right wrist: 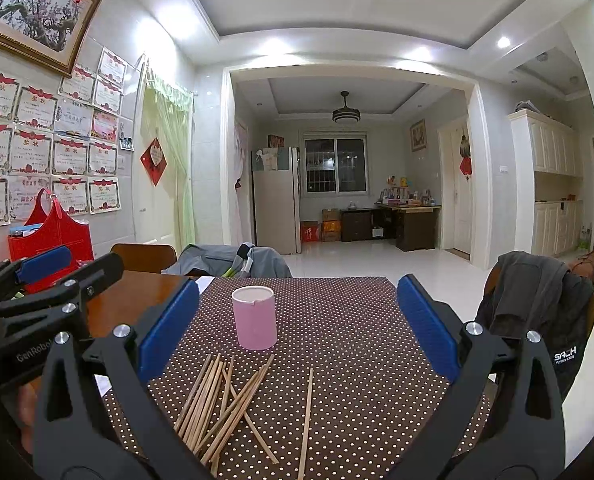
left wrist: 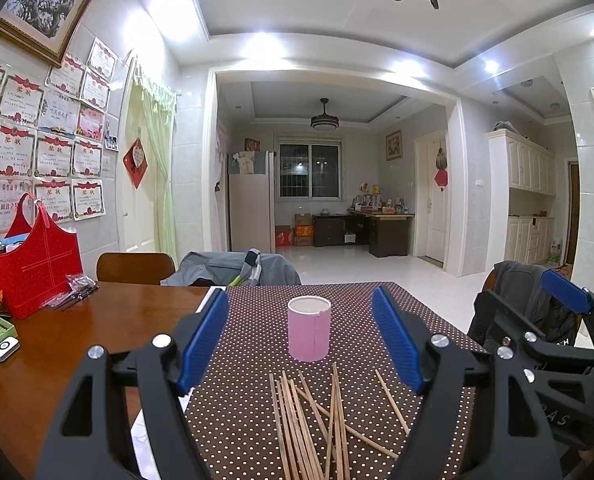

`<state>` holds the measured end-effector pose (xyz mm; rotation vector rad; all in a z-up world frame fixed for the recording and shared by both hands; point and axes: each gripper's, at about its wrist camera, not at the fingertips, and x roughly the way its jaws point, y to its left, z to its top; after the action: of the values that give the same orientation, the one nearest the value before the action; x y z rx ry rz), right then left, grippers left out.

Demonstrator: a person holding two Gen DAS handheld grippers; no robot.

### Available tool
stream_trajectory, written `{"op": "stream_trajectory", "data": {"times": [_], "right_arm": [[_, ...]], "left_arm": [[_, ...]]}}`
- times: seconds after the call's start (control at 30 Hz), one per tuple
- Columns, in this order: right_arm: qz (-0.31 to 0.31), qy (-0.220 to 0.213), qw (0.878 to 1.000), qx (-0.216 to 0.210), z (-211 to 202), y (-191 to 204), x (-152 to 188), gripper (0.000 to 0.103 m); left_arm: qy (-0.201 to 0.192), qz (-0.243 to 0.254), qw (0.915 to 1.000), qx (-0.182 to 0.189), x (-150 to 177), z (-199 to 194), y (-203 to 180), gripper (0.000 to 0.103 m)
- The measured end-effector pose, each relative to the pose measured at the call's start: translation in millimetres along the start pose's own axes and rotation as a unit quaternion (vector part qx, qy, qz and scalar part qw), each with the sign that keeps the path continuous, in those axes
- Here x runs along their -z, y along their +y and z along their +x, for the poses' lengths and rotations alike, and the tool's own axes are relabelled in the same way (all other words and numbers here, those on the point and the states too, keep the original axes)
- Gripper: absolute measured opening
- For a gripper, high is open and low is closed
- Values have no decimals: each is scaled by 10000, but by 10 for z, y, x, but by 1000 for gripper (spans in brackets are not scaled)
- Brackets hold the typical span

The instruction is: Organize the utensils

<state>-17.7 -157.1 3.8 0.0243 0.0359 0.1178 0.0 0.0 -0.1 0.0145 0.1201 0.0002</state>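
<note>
Nearby, loose chopsticks wait beside a pink cup

Both grippers hover side by side over a brown polka-dot tablecloth [left wrist: 377, 300], empty. The left gripper [left wrist: 307, 344] has its blue pads spread wide; the right gripper [right wrist: 297, 328] is equally wide apart. Wooden chopsticks [left wrist: 309, 420] lie scattered flat, some crossing, one apart to the right. Just beyond them a pink cup [left wrist: 309, 328] stands upright. A red bag [left wrist: 37, 260] sits far left.

A cup [left wrist: 309, 328] is stood upright on the tablecloth [left wrist: 377, 320], chopsticks [left wrist: 309, 420] are scattered just nearer, and a bag [left wrist: 33, 268] is set far left.
</note>
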Motion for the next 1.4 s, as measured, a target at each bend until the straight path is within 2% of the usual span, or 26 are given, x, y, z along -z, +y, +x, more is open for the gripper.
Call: {"op": "stream_trajectory", "data": {"times": [1.07,1.4], "right_arm": [[97,187,9998,-4,-56,81,31,97],[178,447,9988,-63,46,100,73,97]], "left_arm": [[99,-6,10000,2,110,82,28,73],[284,9,9996,-25,156,118,52,73]]}}
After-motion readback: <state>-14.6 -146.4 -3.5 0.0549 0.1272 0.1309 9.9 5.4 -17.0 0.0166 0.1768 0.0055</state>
